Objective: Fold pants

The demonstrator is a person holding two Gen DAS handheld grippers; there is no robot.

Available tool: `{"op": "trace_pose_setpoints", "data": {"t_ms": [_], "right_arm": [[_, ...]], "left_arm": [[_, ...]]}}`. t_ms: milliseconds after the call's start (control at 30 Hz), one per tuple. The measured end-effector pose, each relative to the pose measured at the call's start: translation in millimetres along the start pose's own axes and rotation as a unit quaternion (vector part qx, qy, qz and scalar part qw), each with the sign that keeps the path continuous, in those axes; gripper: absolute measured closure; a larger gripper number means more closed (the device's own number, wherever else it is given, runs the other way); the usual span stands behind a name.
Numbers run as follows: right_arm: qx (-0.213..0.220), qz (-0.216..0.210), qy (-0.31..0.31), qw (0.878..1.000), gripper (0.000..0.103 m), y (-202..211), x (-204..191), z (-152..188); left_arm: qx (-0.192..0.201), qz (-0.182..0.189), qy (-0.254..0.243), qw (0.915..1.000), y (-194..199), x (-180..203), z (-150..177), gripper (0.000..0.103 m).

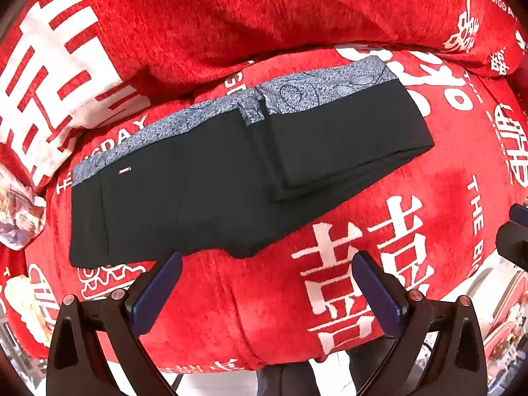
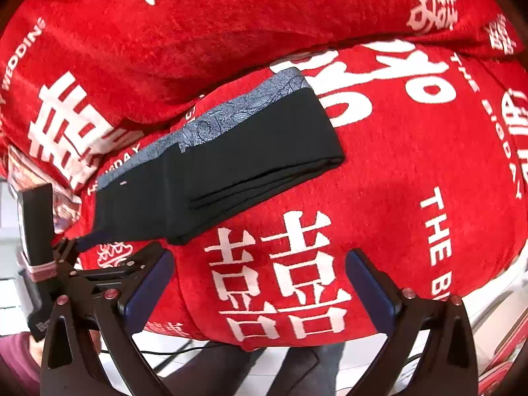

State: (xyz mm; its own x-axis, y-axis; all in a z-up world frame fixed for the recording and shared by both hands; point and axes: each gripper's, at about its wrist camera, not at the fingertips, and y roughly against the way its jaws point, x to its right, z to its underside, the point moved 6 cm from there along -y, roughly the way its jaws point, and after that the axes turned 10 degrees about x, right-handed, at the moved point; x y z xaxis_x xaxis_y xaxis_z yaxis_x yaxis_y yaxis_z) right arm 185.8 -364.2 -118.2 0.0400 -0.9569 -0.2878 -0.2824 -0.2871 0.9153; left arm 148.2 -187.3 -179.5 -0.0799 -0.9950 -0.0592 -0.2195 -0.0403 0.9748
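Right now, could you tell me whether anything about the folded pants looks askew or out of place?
Nothing stands out: the black pants lie folded flat on the red blanket, layers stacked fairly evenly, grey waistband along the far edge.

Folded pants (image 1: 204,178) lying flat on a blanket (image 1: 264,297) spread over a bed; waistband (image 1: 184,122) along the far edge, the doubled-over legs (image 1: 343,145) stacked on the right half of the bundle; a raised fold of the same blanket (image 1: 231,16) banked up behind the pants; left gripper (image 1: 267,287) above the blanket just in front of the near edge of the pants, fingers (image 1: 158,293) wide apart with nothing between; in the right wrist view, right gripper (image 2: 260,283) in front and right of the pants (image 2: 211,165), left gripper (image 2: 66,264) at the near left corner; floor (image 2: 184,349) below the bed edge.
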Motion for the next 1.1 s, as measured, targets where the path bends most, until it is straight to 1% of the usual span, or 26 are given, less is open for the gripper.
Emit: {"op": "trace_pose_setpoints", "data": {"t_ms": [100,400,633,733,900,1000,1100], "right_arm": [[-0.009,0.008,0.011,1.0,0.0,-2,-3,4],[-0.01,0.018,-0.001,1.0,0.0,-2,2,10],[-0.01,0.024,-0.002,1.0,0.0,-2,11,8],[-0.01,0.026,-0.006,1.0,0.0,-6,18,4],[-0.01,0.028,-0.002,1.0,0.0,-16,33,-10],[-0.004,0.021,0.002,1.0,0.0,-26,43,-22],[-0.002,0.006,-0.002,1.0,0.0,-39,52,-37]], "left_arm": [[0.0,0.0,0.002,1.0,1,-2,2,0.0],[-0.006,-0.006,0.009,0.9999,-2,-4,6,0.0],[-0.01,-0.01,0.02,0.9997,-9,-6,10,0.0],[-0.013,-0.014,0.033,0.9993,-16,-10,12,0.0],[-0.018,-0.023,0.071,0.9971,-35,-22,13,0.0],[-0.015,-0.013,0.098,0.995,-45,-28,5,0.0],[-0.001,-0.001,0.121,0.9927,-51,-31,-9,0.0]]}}
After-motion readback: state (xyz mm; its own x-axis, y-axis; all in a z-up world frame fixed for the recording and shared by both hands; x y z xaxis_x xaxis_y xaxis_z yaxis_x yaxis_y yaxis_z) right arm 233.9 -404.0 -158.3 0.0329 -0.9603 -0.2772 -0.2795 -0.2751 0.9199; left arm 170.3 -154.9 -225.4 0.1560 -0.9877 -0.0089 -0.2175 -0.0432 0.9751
